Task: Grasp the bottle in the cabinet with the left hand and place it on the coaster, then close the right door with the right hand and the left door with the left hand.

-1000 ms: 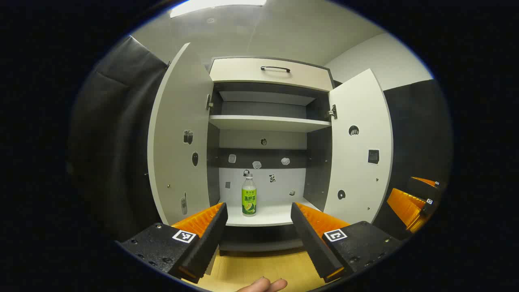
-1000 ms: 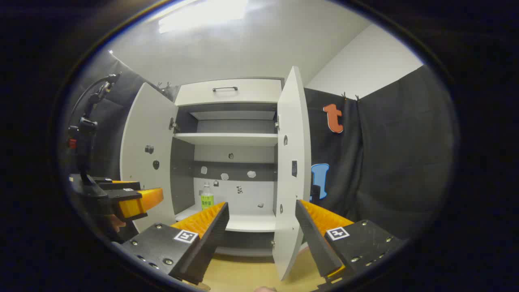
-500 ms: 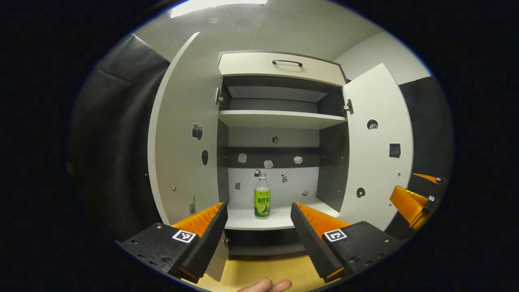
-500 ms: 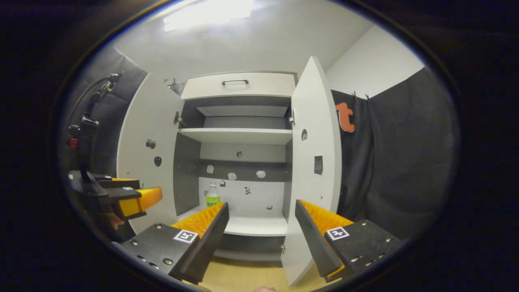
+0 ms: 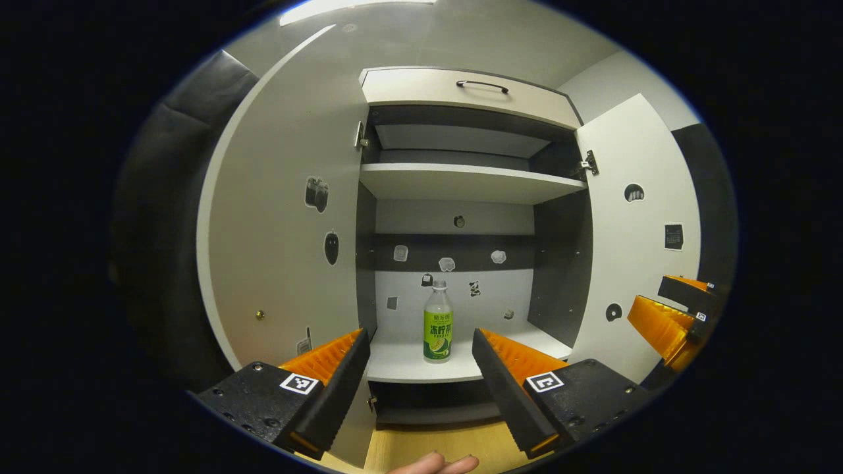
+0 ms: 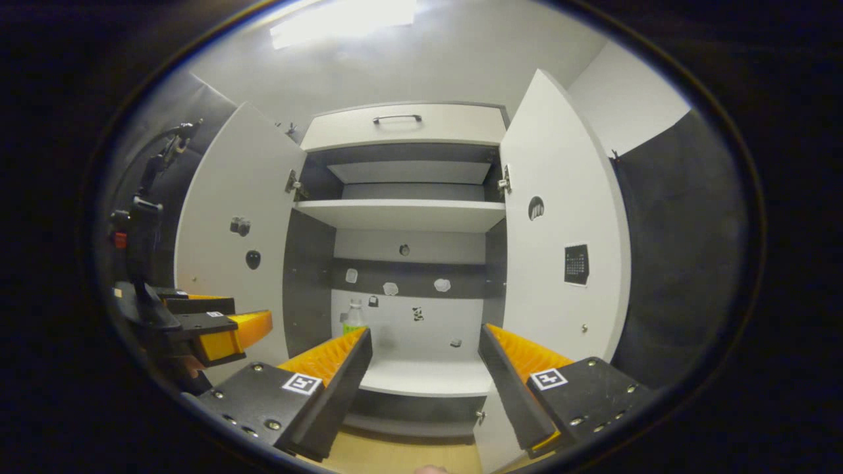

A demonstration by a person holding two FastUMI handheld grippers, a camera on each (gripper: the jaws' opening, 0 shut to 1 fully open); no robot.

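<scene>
A clear bottle (image 5: pixel 438 327) with a green label and white cap stands upright on the lower shelf (image 5: pixel 408 364) of the cabinet, whose two white doors are swung wide. My left gripper (image 5: pixel 418 382) is open, short of the shelf, with the bottle seen between its fingers farther back. In the right gripper view the bottle (image 6: pixel 353 316) peeks above a finger, and my right gripper (image 6: pixel 425 385) is open in front of the cabinet. The left door (image 5: pixel 290 217) and right door (image 5: pixel 635 250) stand open. The other gripper (image 6: pixel 211 329) shows at the left of the right gripper view.
An upper shelf (image 5: pixel 461 181) and a drawer with a dark handle (image 5: pixel 483 85) sit above. Small stickers dot the back panel and doors. A wooden surface (image 5: pixel 428 444) lies below the cabinet. A camera stand (image 6: pixel 141 217) rises at the left. A fingertip (image 5: pixel 435 464) shows at the bottom.
Both grippers have moved closer to the cabinet. The bottle has drifted right toward the middle of the left gripper's gap. The right door now faces the right gripper more broadly.
</scene>
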